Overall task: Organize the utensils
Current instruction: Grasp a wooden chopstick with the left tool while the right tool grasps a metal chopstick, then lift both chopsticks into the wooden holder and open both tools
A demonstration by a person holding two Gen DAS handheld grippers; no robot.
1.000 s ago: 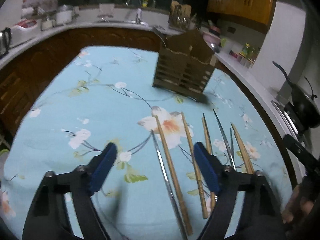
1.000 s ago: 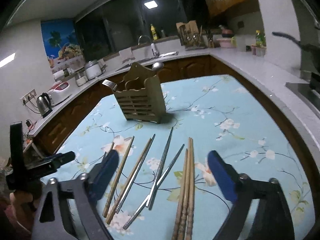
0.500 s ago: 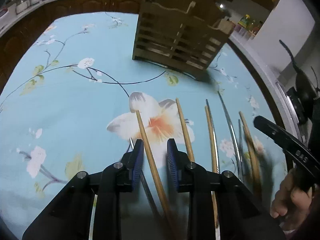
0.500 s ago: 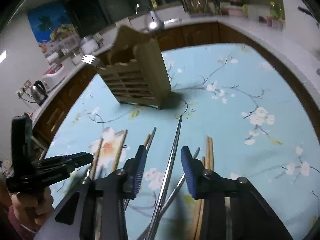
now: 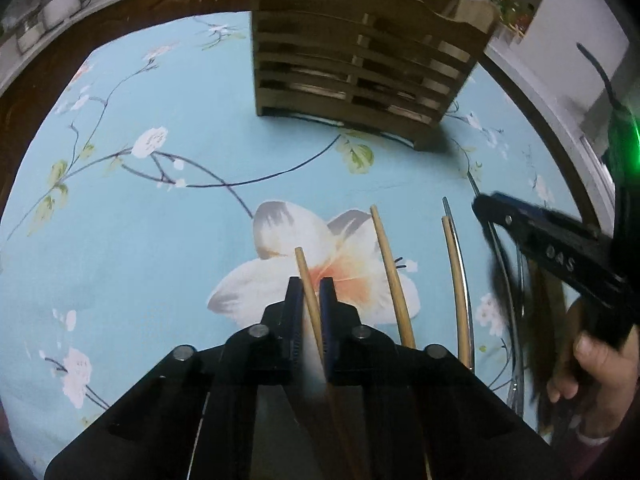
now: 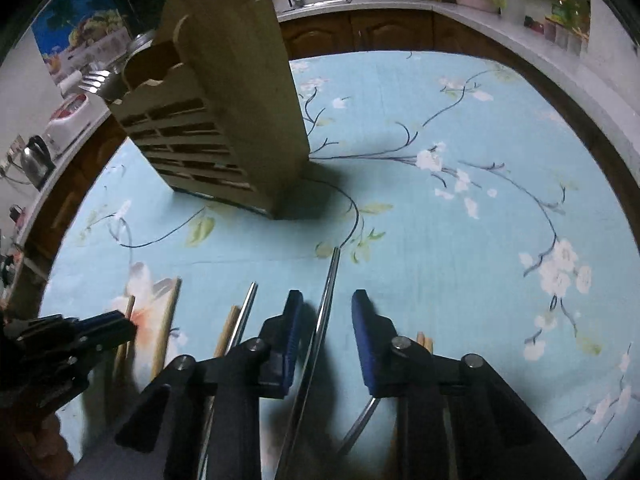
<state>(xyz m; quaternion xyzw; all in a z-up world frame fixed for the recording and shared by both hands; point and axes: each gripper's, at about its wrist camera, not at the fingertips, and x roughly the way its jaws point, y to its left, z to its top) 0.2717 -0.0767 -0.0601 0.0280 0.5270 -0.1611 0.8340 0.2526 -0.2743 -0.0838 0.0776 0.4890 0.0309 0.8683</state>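
Note:
My left gripper (image 5: 310,292) is shut on a wooden chopstick (image 5: 307,280) whose tip pokes out ahead of the blue pads. More wooden chopsticks (image 5: 392,276) and a metal one (image 5: 460,256) lie to its right on the floral cloth. My right gripper (image 6: 326,312) is open, its pads on either side of a metal chopstick (image 6: 326,304) lying on the cloth. The slatted wooden utensil holder (image 5: 360,68) stands beyond, also in the right wrist view (image 6: 216,120), with a fork (image 6: 98,82) in it.
The blue floral tablecloth (image 6: 460,220) covers the round table. The right gripper (image 5: 560,256) and hand show at the right of the left wrist view. A kitchen counter with a kettle (image 6: 36,156) and jars curves behind the table.
Both grippers moved forward and down toward the chopsticks. The left gripper closed onto the wooden chopstick. The right gripper straddles the metal chopstick with its jaws still apart.

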